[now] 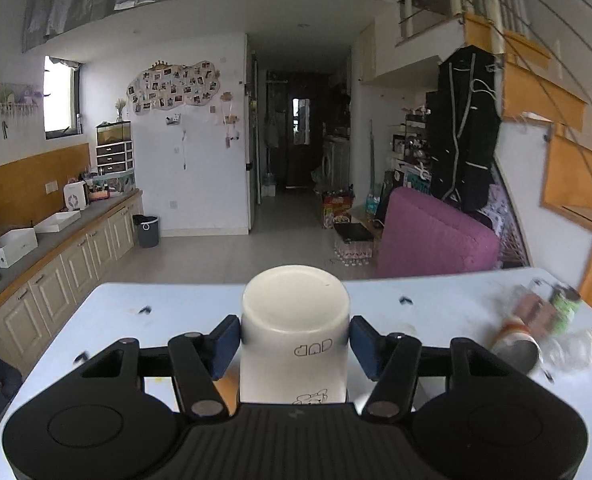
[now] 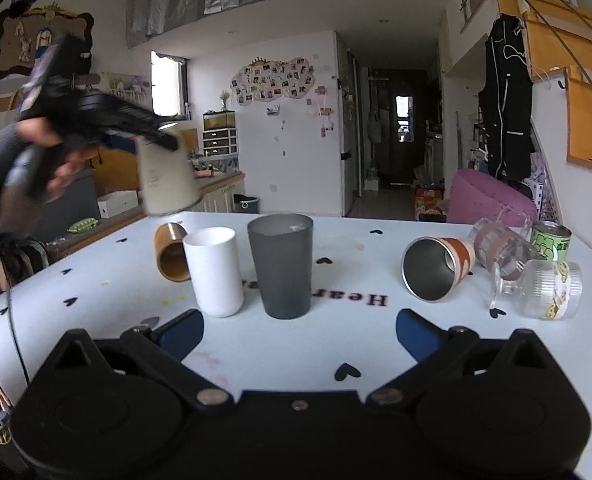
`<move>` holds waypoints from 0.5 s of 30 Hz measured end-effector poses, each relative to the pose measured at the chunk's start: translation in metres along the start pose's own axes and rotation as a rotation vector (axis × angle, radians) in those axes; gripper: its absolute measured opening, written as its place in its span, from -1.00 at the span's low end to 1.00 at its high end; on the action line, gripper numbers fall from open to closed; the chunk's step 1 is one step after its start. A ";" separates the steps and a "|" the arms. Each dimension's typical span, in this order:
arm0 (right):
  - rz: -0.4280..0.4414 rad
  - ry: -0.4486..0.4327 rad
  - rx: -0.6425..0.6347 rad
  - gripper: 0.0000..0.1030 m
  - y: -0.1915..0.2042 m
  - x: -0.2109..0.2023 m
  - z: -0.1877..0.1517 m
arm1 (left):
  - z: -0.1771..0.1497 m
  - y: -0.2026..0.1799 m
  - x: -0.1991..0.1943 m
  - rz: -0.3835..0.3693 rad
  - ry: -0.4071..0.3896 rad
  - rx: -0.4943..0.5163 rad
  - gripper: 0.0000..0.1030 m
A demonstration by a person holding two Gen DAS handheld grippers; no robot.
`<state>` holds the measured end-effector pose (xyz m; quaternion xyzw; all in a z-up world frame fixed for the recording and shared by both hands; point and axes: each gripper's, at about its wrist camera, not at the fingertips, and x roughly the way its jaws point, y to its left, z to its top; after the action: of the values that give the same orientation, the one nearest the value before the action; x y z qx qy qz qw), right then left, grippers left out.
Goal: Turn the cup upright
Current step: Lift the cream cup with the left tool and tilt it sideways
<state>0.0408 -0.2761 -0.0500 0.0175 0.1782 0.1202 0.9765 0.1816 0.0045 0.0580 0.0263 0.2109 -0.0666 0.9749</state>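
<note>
**One cream cup held aloft, base toward the camera**

Left gripper [image 1: 296, 340] clamps the cream cup [image 1: 294, 332] between blue pads, above the table [image 2: 96, 304]. Rightward, a white cup [image 2: 214, 272] and grey tumbler [image 2: 282, 266] stand upright. Right gripper [image 2: 299, 334] hangs spread, grasping nothing.

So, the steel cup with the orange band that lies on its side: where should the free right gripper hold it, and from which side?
Hold the steel cup across its middle, coming down from above with the right gripper, which is open and holds nothing. The cup lies on its side with the mouth toward the camera, so its round wall is free on both sides there. The glass is close at its right, so keep the fingers narrow.
</note>
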 end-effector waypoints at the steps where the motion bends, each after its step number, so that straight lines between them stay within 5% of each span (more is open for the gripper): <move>1: 0.004 -0.003 0.001 1.00 0.001 -0.002 0.000 | -0.007 -0.001 -0.011 -0.007 0.004 0.004 0.17; 6: 0.043 -0.018 -0.002 1.00 0.008 -0.011 -0.001 | -0.062 -0.012 -0.049 -0.066 0.071 0.026 0.17; 12: 0.088 -0.007 -0.009 1.00 0.011 -0.017 -0.007 | -0.121 -0.032 -0.045 -0.196 0.216 0.016 0.17; 15: 0.119 0.007 -0.026 1.00 0.012 -0.018 -0.013 | -0.132 -0.040 -0.044 -0.212 0.214 0.037 0.17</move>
<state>0.0170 -0.2694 -0.0553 0.0150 0.1788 0.1804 0.9671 0.0827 -0.0196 -0.0452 0.0286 0.3142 -0.1696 0.9337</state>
